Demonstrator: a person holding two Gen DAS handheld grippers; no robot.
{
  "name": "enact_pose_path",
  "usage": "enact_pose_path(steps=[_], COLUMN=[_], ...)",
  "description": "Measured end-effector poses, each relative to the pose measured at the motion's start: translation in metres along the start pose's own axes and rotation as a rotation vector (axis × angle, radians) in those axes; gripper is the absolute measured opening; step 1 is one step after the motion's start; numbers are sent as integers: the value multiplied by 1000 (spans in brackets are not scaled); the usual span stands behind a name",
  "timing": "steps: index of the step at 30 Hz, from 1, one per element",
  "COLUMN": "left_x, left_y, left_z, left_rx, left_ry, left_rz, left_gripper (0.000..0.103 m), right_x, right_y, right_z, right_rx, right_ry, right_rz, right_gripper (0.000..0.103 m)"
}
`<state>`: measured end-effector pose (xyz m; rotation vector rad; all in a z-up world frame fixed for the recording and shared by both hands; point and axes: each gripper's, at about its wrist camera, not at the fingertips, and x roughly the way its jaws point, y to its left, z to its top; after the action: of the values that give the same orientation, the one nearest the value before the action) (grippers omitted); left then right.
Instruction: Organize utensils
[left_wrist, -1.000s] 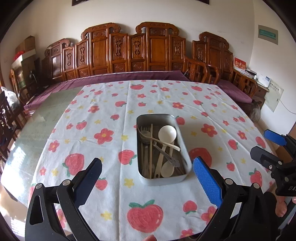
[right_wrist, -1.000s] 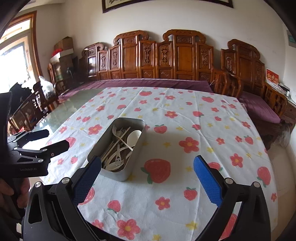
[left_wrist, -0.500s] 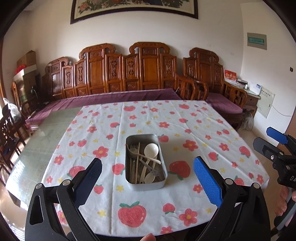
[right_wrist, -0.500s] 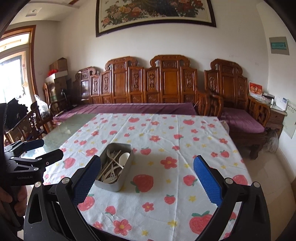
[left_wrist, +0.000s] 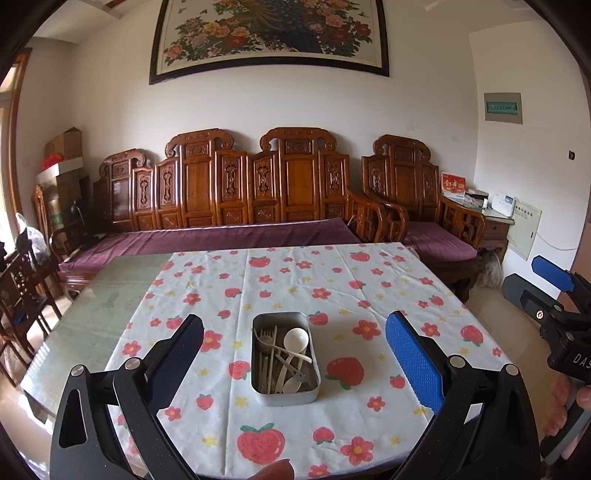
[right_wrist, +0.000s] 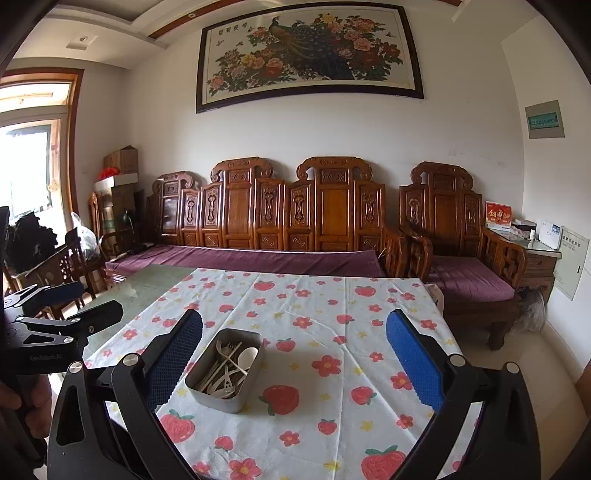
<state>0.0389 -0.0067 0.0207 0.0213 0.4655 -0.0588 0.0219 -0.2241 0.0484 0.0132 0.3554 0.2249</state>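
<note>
A grey metal tin (left_wrist: 284, 393) stands on the strawberry-print tablecloth (left_wrist: 295, 280). It holds several pale plastic utensils (left_wrist: 282, 356): forks, a round white spoon (left_wrist: 296, 338) and long thin pieces, all jumbled. The tin also shows in the right wrist view (right_wrist: 221, 397), with the utensils (right_wrist: 229, 369) inside. My left gripper (left_wrist: 295, 363) is open and empty, held back and above the table's near edge. My right gripper (right_wrist: 293, 362) is open and empty, also held back, to the right of the tin. Each gripper shows in the other's view: the right one (left_wrist: 546, 291), the left one (right_wrist: 70, 306).
The table (left_wrist: 110, 295) has a bare glass strip to the left of the cloth. A carved wooden bench with a purple cushion (left_wrist: 221, 236) runs behind it. Wooden chairs (left_wrist: 22, 280) stand at the left, and an armchair (right_wrist: 461, 251) with a side cabinet (right_wrist: 535, 258) at the right.
Both grippers have pulled back and risen away from the table, so the tin looks smaller and farther. Both stay open and empty. The tin and utensils have not moved.
</note>
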Motion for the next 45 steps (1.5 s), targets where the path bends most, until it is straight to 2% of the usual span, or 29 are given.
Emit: enact_pose_path(steps=[45], left_x=[-10], left_y=[-3], left_z=[-1], left_rx=[-18], left_ry=[-19], left_rz=[-2], left_gripper=[95], right_x=[4], right_y=[6], right_z=[-9], right_rx=[13], right_ry=[3], right_rz=[5], right_gripper=[100])
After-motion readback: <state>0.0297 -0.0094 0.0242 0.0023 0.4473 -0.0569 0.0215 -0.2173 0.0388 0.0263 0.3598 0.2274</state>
